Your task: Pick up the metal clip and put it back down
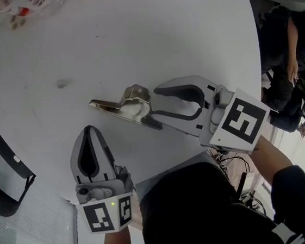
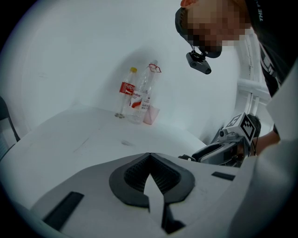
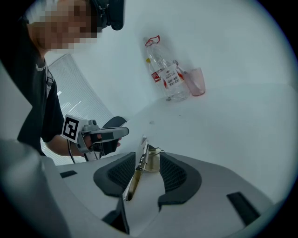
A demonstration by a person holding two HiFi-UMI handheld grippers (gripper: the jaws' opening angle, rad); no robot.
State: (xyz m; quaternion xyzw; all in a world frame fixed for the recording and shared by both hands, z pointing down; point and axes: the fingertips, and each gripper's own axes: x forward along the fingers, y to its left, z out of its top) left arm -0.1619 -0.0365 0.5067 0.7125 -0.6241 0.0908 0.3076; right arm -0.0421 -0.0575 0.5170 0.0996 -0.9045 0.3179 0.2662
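Smooth white round table (image 1: 159,36): right gripper (image 1: 152,106) clamps the shiny metal clip (image 1: 120,103) between ribbed pads (image 3: 172,174); left gripper (image 1: 89,132) near the clip, clenched empty.

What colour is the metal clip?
The metal clip is silvery with a brass tint; head view shows it best.

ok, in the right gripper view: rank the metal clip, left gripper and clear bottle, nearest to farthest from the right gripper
1. metal clip, between the jaws.
2. left gripper, off to the left.
3. clear bottle, upright at the back.
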